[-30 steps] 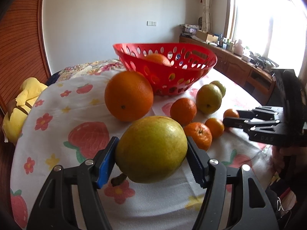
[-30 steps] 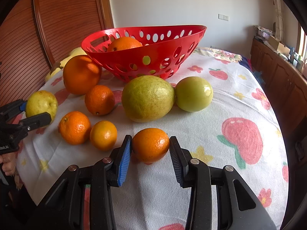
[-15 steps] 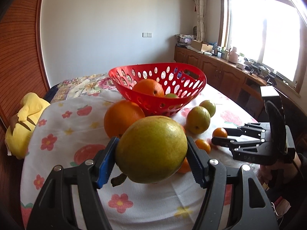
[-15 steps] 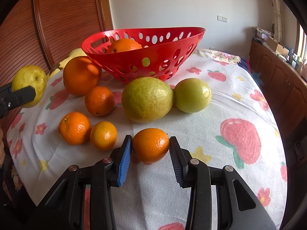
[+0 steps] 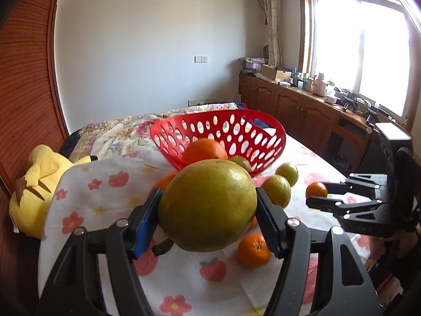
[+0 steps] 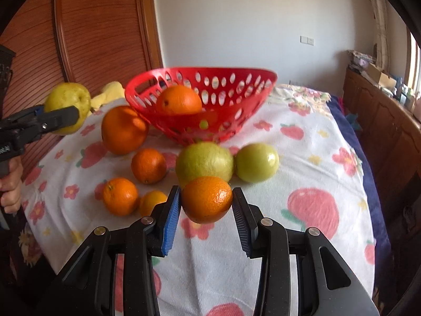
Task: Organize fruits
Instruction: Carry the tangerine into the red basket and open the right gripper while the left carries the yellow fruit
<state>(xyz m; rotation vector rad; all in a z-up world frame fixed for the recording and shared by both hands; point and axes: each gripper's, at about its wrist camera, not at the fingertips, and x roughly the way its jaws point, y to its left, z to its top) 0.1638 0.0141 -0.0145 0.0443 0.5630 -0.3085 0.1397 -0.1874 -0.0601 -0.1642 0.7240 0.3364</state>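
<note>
Left wrist view shows my left claw (image 5: 208, 208) clamped on a big yellow-green citrus (image 5: 208, 206), pads pressed on both flanks, jaws roughly mid-spread, the fruit clear of the cloth. Right wrist view has my right claw (image 6: 206, 202) closed to a narrow gap on a small orange (image 6: 207, 199), also lifted off the counter (image 6: 302, 184).

The red basket (image 6: 236, 110) sits at 12 o'clock from both claws, with one orange (image 6: 179, 99) already inside. On the cloth I count a large orange (image 6: 124, 129) at about 10 o'clock from the held one, three smaller ones (image 6: 149, 165) between 9 and 10, and two green fruits (image 6: 256, 162) just beyond my right claw at 12 to 1 o'clock.

My worry — both claws are bound for the same basket, and each appears in the other's view, so they could knock together over the rim. The big citrus is round and smooth and held only at its widest line; a tilt or jolt could roll it out, and it would likely scatter the loose fruit toward the counter edge. The basket looks light and flares wide, so I judge a heavy drop on its near wall might tip it. I would lower, not drop — one claw at a time.
</note>
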